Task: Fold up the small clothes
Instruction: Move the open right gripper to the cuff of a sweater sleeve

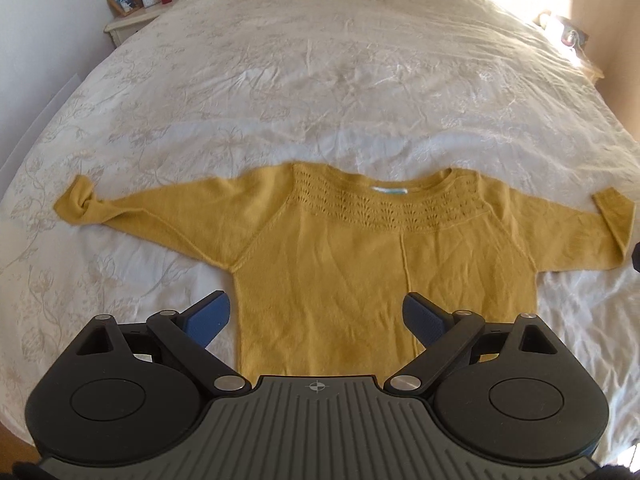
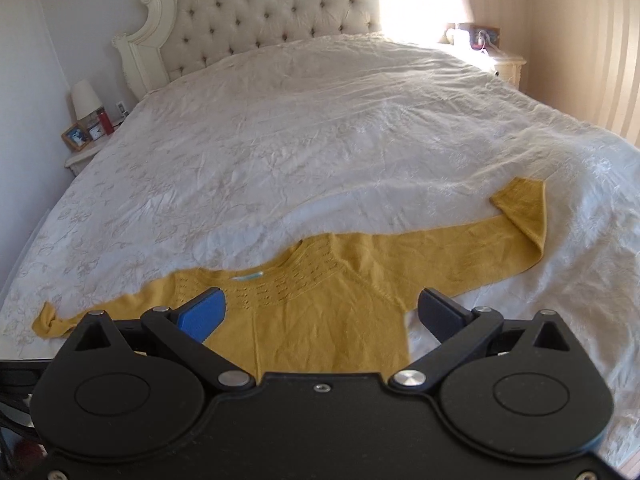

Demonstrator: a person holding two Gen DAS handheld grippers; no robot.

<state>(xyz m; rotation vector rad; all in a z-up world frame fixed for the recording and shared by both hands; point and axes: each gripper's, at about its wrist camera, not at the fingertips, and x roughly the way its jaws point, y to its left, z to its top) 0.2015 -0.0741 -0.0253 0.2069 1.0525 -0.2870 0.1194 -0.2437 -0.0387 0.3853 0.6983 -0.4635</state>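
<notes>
While you hold both grippers over the near edge of the bed, the yellow sweater [image 1: 340, 264] lies flat across the lower middle of the left wrist frame, neck hole toward the top, sleeves spread out to both sides. Your left gripper [image 1: 316, 320] sits wide open at the bottom centre, blue pads [image 1: 208, 316] apart, nothing between them; the sweater body shows in the gap, contact unclear. The left-side sleeve [image 1: 132, 212] runs toward the left edge of the frame and its cuff [image 1: 78, 200] is twisted into a knot-like bunch. The right-side sleeve [image 1: 600, 232] reaches the right edge, cuff folded back on itself.

In the right wrist view your right gripper [image 2: 320, 316] is also wide open, holding nothing, above the sweater's right shoulder area at lower centre. The sweater [image 2: 320, 320] stretches from lower left to middle right; the far sleeve [image 2: 520, 220] bends up at the right. White bedspread [image 2: 320, 140] with a faint floral print fills most of both frames, wrinkled. Tufted headboard [image 2: 260, 20] at upper centre. Nightstand [image 2: 80, 156] at left carries a lamp [image 2: 85, 100], a picture frame [image 2: 76, 136] and a red bottle [image 2: 105, 122]. Bright sunlight washes out the upper right.
</notes>
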